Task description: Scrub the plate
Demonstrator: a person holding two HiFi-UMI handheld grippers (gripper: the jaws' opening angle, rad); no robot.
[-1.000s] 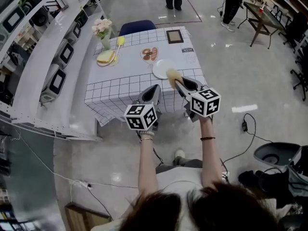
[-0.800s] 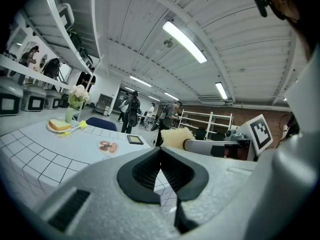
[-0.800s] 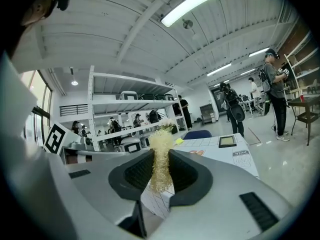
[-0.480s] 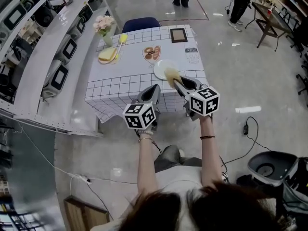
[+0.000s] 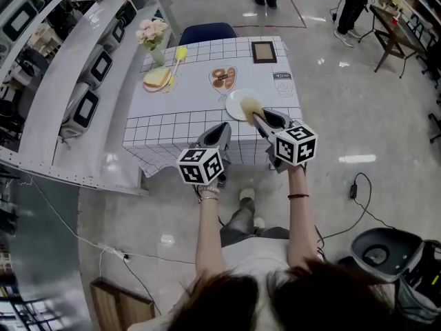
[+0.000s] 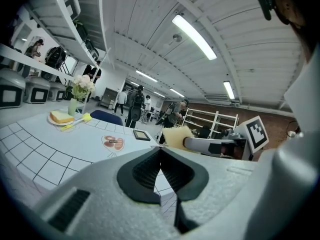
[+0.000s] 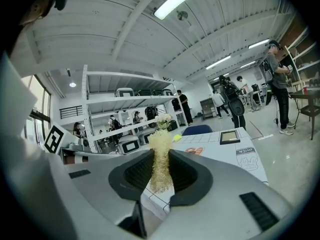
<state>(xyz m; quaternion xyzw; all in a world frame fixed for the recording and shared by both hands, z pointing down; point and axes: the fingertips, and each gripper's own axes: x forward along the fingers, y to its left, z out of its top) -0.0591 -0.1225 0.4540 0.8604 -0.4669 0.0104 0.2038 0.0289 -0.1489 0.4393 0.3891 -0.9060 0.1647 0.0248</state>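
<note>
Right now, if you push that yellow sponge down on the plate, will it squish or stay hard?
Probably squish: the sponge looks pinched thin in the jaws of the right gripper. It seems light too, sticking out without drooping. The plate might slide a little on the tablecloth.

Left tool (image 5: 222, 127): arm outstretched, jaws together, nothing between them. Right tool (image 5: 258, 116): arm outstretched alongside, jaws clamped on a yellow sponge (image 5: 248, 105)

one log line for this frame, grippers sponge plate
left gripper: shut, empty | right gripper: shut on sponge | sponge: over plate in head view, contact unclear | plate: on table
</note>
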